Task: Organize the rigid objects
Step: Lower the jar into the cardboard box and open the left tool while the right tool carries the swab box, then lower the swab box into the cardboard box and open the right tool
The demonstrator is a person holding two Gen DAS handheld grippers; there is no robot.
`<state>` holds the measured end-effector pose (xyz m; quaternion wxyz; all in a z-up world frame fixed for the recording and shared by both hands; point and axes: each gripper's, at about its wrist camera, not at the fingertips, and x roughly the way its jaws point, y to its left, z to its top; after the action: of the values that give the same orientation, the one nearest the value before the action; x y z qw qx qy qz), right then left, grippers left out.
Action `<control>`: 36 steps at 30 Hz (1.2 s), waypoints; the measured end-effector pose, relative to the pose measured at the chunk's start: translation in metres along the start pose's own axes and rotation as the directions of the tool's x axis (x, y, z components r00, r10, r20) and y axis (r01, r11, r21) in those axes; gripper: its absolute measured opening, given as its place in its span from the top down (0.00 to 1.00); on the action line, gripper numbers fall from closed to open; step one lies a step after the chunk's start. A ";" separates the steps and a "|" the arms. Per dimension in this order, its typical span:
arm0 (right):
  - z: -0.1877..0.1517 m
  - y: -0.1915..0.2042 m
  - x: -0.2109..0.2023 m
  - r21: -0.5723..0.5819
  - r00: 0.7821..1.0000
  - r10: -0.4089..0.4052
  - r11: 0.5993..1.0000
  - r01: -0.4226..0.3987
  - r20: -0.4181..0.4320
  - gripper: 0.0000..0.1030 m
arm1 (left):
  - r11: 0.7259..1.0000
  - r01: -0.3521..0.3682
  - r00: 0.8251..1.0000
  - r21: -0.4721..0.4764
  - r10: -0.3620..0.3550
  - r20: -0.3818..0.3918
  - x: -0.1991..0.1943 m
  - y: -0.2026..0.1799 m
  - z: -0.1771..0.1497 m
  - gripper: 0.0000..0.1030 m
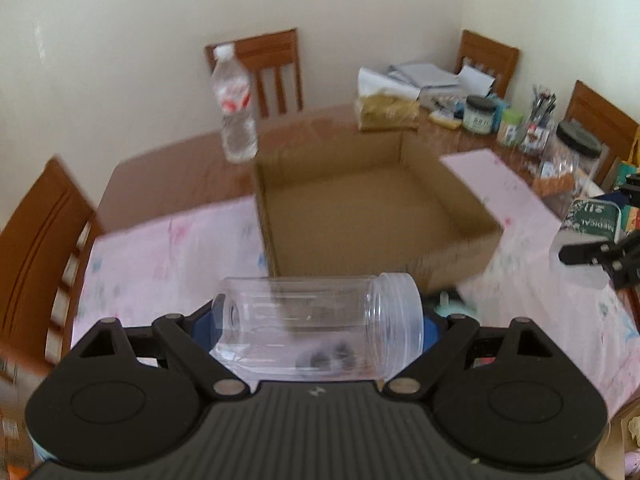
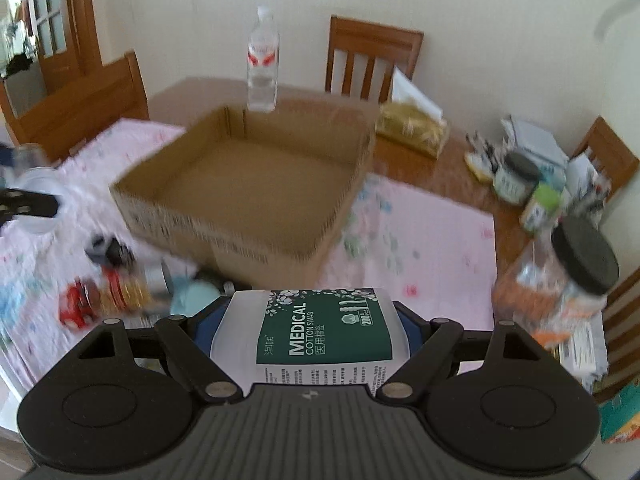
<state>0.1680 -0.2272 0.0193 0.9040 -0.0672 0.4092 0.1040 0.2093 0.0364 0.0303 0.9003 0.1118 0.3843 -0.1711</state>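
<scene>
Left gripper [image 1: 320, 320] clamped on clear plastic jar [image 1: 320, 326], lying crossways btwn the pads, open mouth at 3 o'clock, off the table. Right gripper [image 2: 312, 328] gripping cotton swab tub [image 2: 320, 336], green label up, also sideways. Cardboard box [image 1: 452, 196] sits at 12 o'clock of both, on pink cloth [image 1: 160, 252], nothing in it. Water bottle [image 1: 236, 108] upright behind box, ~11 o'clock in left view. Small bits [image 2: 104, 284] on cloth at 9 o'clock of right gripper, too blurred to ID.
</scene>
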 end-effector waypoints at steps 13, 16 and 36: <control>0.055 0.007 0.022 0.090 0.999 -0.033 0.996 0.030 0.029 0.16 | 0.991 0.091 0.996 0.096 -0.092 0.001 0.106 0.007 0.078 0.13; 0.063 0.008 0.030 0.111 0.999 -0.046 0.993 0.044 0.019 0.16 | 0.991 0.092 0.996 0.097 -0.092 -0.002 0.132 0.011 0.087 0.13; 0.122 0.016 0.110 0.123 0.998 -0.040 0.991 0.046 -0.050 0.16 | 0.995 0.007 0.999 -0.104 -0.003 0.035 0.105 0.075 0.046 0.03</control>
<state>0.3234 -0.1719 0.0164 0.8985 -0.0222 0.4346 0.0572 0.3367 0.0663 -0.0104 0.9110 0.0607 0.3772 -0.1550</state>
